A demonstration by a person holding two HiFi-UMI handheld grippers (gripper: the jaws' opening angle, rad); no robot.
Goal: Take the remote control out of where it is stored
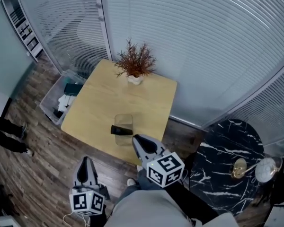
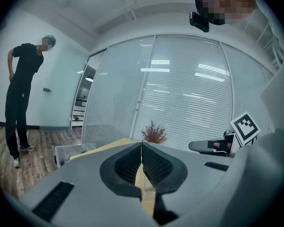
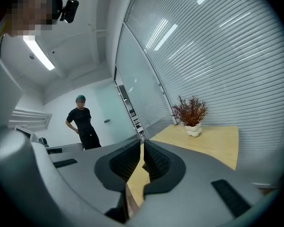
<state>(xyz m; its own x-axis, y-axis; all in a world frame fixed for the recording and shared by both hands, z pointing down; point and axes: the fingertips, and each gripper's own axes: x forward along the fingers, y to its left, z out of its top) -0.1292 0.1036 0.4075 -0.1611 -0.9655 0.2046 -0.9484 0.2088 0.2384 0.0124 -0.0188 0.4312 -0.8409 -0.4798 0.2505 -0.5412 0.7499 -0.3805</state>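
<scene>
A black remote control (image 1: 120,130) lies across a clear, open-topped holder (image 1: 125,122) near the front edge of the light wooden table (image 1: 99,103). My right gripper (image 1: 136,138) hovers just right of the holder at the table's front edge, jaws shut and empty. Lower left, off the table and above the floor, my left gripper (image 1: 86,160) is shut on nothing. In the left gripper view the closed left gripper (image 2: 141,144) points toward the table, with the right gripper (image 2: 212,146) to its right. The right gripper view shows its own closed right gripper (image 3: 142,143) over the tabletop (image 3: 213,141).
A potted reddish plant (image 1: 135,63) stands at the table's far edge. A clear plastic bin (image 1: 62,98) of items sits on the floor to the left. A black marble round table (image 1: 225,164) is at right. Slatted glass walls close in the back. A person (image 2: 22,93) stands at left.
</scene>
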